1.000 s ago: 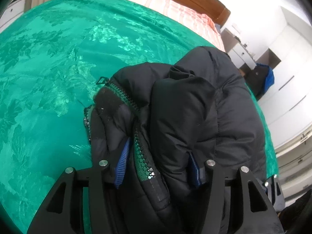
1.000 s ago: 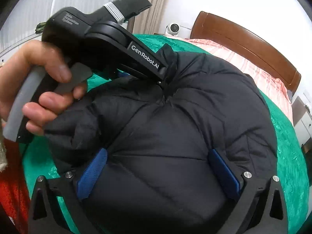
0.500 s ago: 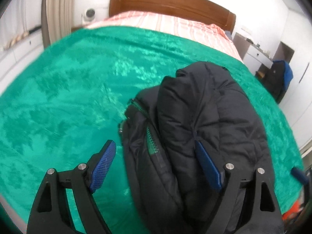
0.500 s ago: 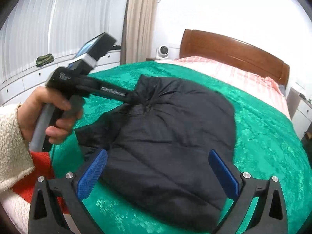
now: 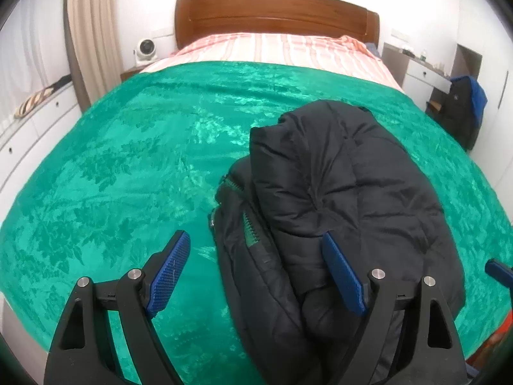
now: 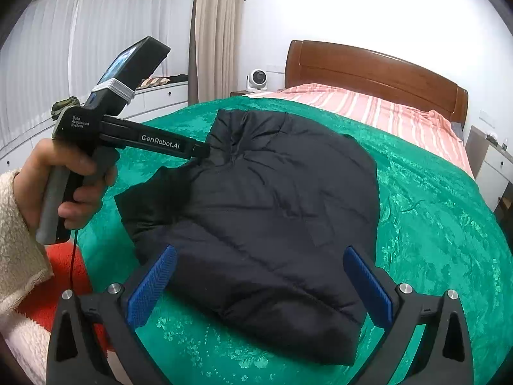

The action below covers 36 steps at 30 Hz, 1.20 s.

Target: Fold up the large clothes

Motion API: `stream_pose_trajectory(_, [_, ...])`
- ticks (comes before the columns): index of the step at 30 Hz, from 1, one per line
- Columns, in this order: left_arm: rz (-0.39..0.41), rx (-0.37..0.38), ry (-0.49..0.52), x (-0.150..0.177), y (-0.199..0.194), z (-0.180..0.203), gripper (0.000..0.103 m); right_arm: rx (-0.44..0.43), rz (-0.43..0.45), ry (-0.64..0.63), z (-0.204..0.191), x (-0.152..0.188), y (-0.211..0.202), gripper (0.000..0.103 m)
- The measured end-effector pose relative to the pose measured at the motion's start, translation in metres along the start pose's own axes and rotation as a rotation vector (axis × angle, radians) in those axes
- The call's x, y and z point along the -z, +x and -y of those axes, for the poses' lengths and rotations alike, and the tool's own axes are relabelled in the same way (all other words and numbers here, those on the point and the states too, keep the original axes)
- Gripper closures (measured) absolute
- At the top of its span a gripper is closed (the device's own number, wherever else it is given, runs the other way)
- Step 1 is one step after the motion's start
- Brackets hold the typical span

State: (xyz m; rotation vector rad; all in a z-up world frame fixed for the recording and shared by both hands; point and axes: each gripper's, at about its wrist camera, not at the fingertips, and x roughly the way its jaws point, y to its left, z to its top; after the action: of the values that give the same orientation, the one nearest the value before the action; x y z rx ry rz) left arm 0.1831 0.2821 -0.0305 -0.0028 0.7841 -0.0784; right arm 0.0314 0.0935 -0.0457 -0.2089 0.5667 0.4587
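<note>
A: Where's the jacket from your end?

B: The black puffer jacket [image 5: 346, 192] lies folded into a thick bundle on the green bedspread [image 5: 128, 166], toward the foot of the bed, well apart from the wooden headboard [image 5: 275, 12]. In my left wrist view I see its green zipper [image 5: 251, 231] running along the bundle's edge on the side facing open bedspread.

A: And your left gripper?

B: The left gripper [image 5: 256, 276] has its fingers spread wide. One blue pad [image 5: 170, 269] hangs over the bedspread beside the jacket, the other pad [image 5: 344, 276] sits over the jacket's top. I can't tell whether that one touches the fabric.

A: The right one?

B: The right gripper [image 6: 259, 285] is wide apart too, holding nothing, hovering at the near end of the jacket [image 6: 272, 218]. From that camera I see the left hand [image 6: 64, 186] on the left tool's handle, with the tool's nose against a puckered spot of jacket on the headboard [image 6: 375, 73] side.

A: Anything else near the jacket?

B: Striped pink bedding [image 6: 368, 112] lies between the bedspread and the headboard.
</note>
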Motion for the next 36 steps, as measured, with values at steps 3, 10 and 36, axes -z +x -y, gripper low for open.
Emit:
stream_pose_trajectory(3, [-0.007, 0.009, 0.005, -0.001, 0.002, 0.002, 0.017, -0.001, 0.0, 0.011, 0.002, 0.002, 0.0, 0.001])
stream_pose_trajectory(10, [-0.249, 0.374, -0.1, 0.006, 0.049, -0.032, 0.008, -0.046, 0.008, 0.174, 0.049, -0.009, -0.004, 0.001])
stream_pose_trajectory(36, [-0.302, 0.297, -0.184, 0.032, 0.117, -0.01, 0.028, -0.291, -0.273, 0.065, 0.081, -0.025, 0.139, 0.016])
